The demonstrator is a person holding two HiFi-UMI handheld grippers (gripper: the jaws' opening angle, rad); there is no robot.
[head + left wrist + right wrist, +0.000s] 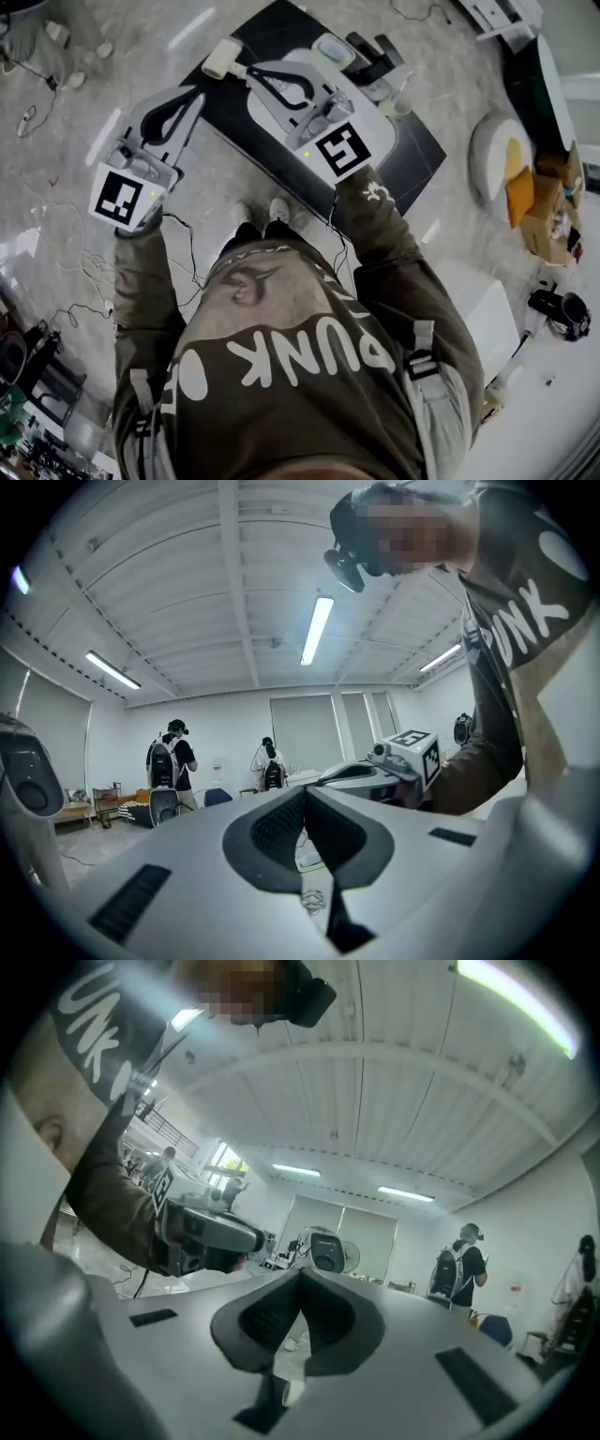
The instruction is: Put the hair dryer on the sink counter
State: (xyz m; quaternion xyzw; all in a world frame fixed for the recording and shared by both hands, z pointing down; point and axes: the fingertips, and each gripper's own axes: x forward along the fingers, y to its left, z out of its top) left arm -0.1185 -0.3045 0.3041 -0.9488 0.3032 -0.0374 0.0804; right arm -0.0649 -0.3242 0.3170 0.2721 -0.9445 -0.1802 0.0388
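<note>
In the head view a black counter (417, 159) lies ahead of me. A cream cylindrical object (220, 61) rests at its left corner; I cannot tell whether it is the hair dryer. My right gripper (251, 73) hovers over the counter, its tip just beside that object, jaws together and holding nothing. My left gripper (199, 94) is held left of the counter, above the floor, and is also shut and empty. Both gripper views tilt up toward the ceiling: the left gripper (305, 791) and the right gripper (300, 1271) each show jaws meeting at the tip.
A pale tray (333, 47) and dark items (375, 52) sit at the counter's far end. A white round object (492, 155) and cardboard boxes (539, 202) stand to the right, and cables (75, 253) trail on the floor. People with backpacks (169, 761) stand farther off.
</note>
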